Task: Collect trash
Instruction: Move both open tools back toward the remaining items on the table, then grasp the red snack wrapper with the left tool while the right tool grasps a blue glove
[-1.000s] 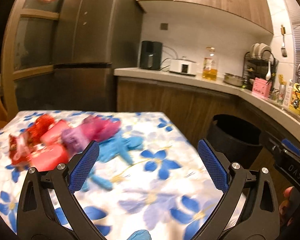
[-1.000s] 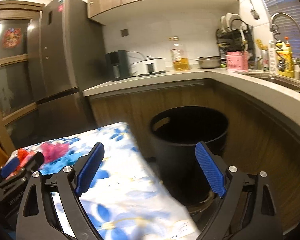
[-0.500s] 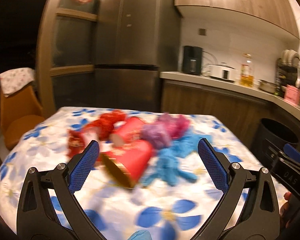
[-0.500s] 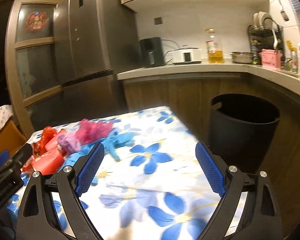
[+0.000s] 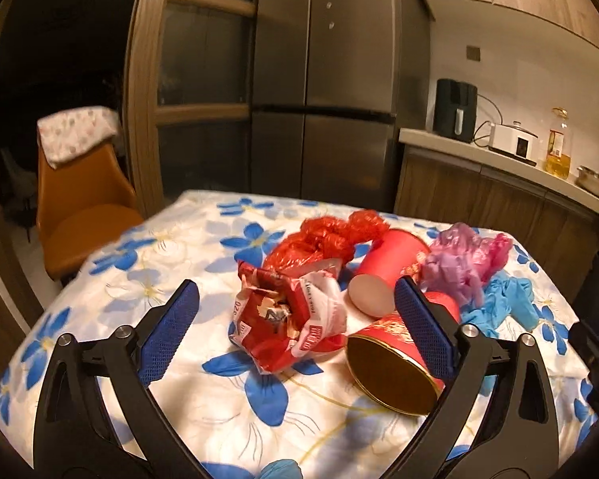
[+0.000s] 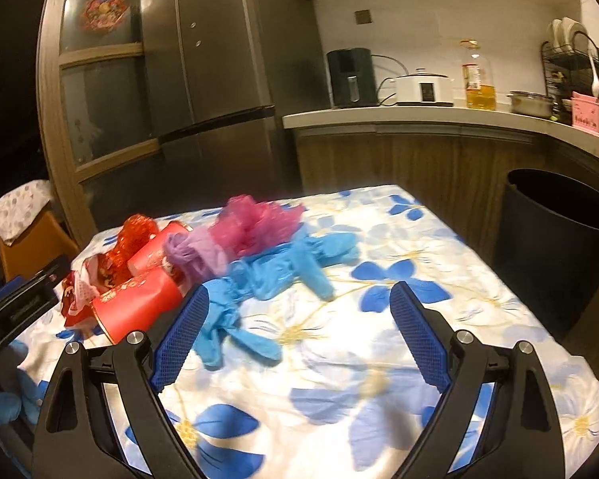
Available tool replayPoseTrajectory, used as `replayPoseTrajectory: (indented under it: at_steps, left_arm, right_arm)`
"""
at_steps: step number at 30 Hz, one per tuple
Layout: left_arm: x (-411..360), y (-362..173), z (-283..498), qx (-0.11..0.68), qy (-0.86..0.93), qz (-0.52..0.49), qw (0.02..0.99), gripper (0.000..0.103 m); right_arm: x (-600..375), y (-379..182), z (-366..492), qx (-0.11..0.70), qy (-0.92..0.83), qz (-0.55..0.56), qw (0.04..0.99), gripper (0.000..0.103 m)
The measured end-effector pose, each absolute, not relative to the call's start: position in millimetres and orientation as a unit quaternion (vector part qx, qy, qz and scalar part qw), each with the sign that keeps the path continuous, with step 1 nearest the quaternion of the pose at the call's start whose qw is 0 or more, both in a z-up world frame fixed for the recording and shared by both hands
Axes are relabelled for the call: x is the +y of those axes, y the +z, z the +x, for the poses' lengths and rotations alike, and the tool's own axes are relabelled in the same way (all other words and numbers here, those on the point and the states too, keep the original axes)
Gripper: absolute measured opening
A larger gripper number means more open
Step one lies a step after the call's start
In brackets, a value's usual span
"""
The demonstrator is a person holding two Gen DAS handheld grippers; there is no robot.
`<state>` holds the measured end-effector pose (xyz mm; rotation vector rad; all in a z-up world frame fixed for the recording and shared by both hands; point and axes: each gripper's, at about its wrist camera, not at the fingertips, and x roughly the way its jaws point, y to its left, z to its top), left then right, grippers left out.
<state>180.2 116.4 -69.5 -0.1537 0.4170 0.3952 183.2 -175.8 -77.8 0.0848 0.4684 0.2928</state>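
The left gripper [image 5: 295, 327] hovers with jaws spread and empty around the crumpled snack wrapper [image 5: 287, 315], the right gripper [image 6: 295, 331] equally agape by the blue gloves [image 6: 283, 271], so closing carelessly may snag the tablecloth [image 6: 439, 247] or roll the nearest red cup [image 5: 395, 363] away from the bin [image 6: 555, 235].

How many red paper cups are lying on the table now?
2. One red cup lies on its side nearest the left gripper, open mouth toward the camera. The second cup lies behind it, base toward the camera. Others may hide under the bags.
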Motion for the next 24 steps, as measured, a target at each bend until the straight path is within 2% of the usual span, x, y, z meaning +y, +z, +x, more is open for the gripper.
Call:
replayPoseTrajectory:
  at_steps: [4, 6, 7, 9, 10, 12, 15, 18, 24]
  left_arm:
    - [129, -75, 192, 0.229, 0.197, -0.084, 0.950, 0.087]
    - [133, -81, 199, 0.245, 0.193, -0.088, 0.946, 0.074]
    - [134, -84, 201, 0.253, 0.191, -0.091, 0.944, 0.071]
    - [136, -89, 204, 0.265, 0.182, -0.098, 0.942, 0.055]
    - [137, -90, 204, 0.267, 0.176, -0.102, 0.942, 0.049]
    - [137, -90, 203, 0.264, 0.165, -0.103, 0.945, 0.024]
    - [131, -90, 202, 0.260, 0.156, -0.091, 0.948, 0.007]
    - [132, -88, 198, 0.250, 0.151, -0.096, 0.952, 0.001]
    - [130, -74, 180, 0.214, 0.138, -0.097, 0.962, 0.000]
  right_arm:
    - [-159, -81, 187, 0.237, 0.156, 0.030, 0.959, 0.089]
    - [-152, -82, 189, 0.238, 0.159, 0.027, 0.958, 0.089]
    - [-149, -83, 191, 0.239, 0.161, 0.024, 0.957, 0.089]
    - [-145, -85, 193, 0.242, 0.163, 0.023, 0.956, 0.088]
    - [-143, -86, 195, 0.245, 0.162, 0.020, 0.956, 0.083]
    - [-138, -89, 199, 0.251, 0.162, 0.016, 0.954, 0.081]
    - [-133, -94, 204, 0.261, 0.166, 0.014, 0.951, 0.077]
    - [-128, -99, 207, 0.271, 0.172, 0.009, 0.947, 0.070]
    - [-118, -107, 215, 0.295, 0.188, -0.001, 0.937, 0.056]
